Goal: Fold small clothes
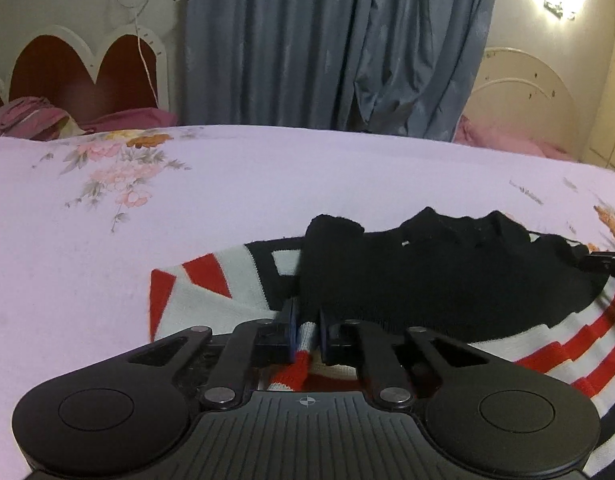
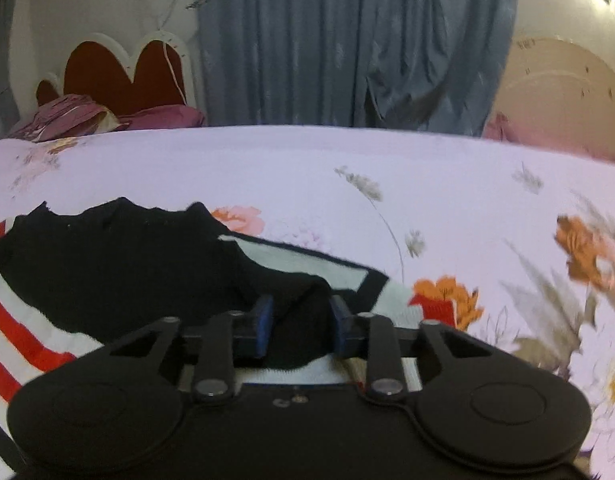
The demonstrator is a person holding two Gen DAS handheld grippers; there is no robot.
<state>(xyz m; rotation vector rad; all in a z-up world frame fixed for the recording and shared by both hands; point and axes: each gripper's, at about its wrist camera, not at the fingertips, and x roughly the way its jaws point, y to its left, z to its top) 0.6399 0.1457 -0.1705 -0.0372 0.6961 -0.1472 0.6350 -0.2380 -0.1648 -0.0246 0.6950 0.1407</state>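
A small knit sweater (image 1: 447, 276) lies flat on the bed, black on top, with red, white and navy bands around it. My left gripper (image 1: 306, 320) is at its near edge, jaws nearly together, pinching a red and white striped fold. In the right wrist view the same sweater (image 2: 127, 264) spreads to the left. My right gripper (image 2: 301, 316) sits at the sweater's right side, its blue pads (image 2: 264, 320) set wider with a raised ridge of black knit filling the gap between them. The right gripper's tip (image 1: 605, 262) also shows at the right edge of the left wrist view.
The bed is covered by a pale lilac floral sheet (image 1: 267, 184). Behind it hang blue curtains (image 1: 327, 40). A red and white headboard (image 1: 67, 68) with purple pillows (image 1: 35, 120) stands at the back left, a cream headboard (image 1: 523, 92) at the back right under a bright lamp (image 1: 559, 4).
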